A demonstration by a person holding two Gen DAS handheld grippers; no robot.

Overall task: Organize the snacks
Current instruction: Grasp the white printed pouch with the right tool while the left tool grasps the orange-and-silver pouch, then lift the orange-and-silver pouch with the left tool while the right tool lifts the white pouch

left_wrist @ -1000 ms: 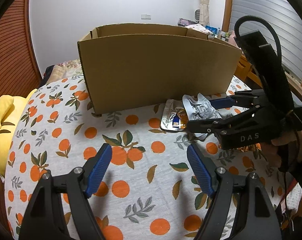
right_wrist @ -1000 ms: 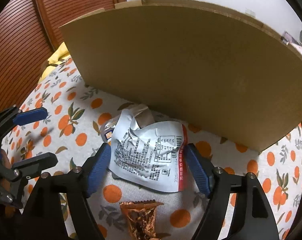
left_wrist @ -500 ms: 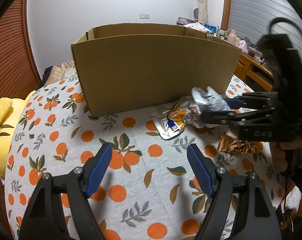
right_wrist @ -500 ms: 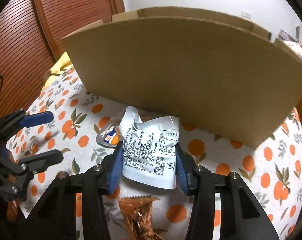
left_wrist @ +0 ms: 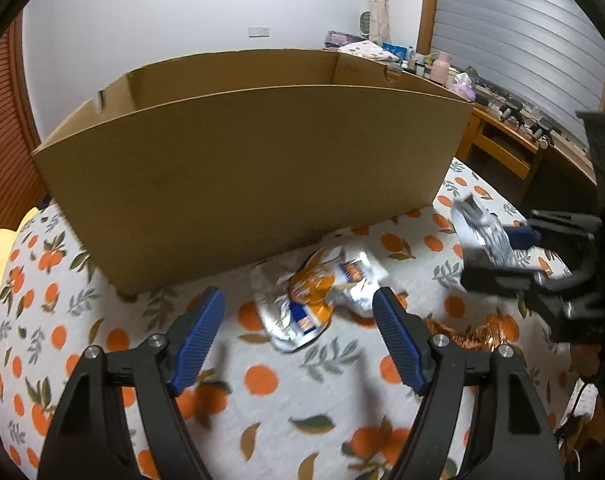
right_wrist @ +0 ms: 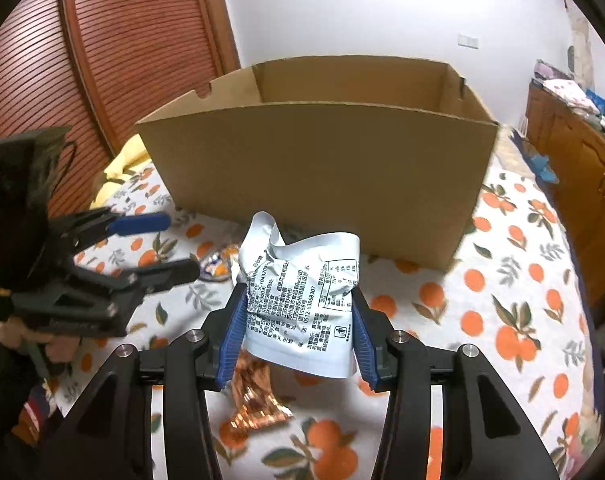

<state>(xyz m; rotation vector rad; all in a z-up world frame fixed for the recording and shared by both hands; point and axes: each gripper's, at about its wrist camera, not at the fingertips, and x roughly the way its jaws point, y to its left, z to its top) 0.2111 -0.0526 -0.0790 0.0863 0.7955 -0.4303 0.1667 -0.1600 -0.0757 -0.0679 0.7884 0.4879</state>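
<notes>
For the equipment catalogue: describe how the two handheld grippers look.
Both match. The left gripper and right gripper have black angular linkage arms with silver pivot bolts and ribbed blue pads. A tall black block tops the left gripper's body; a thin black cable loops beside it.

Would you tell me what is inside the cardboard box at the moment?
Only the upper inner walls of the cardboard box show, bare brown card. Its front wall hides the floor, so any snacks inside cannot be seen. The white packet is outside, in the right tool.
</notes>
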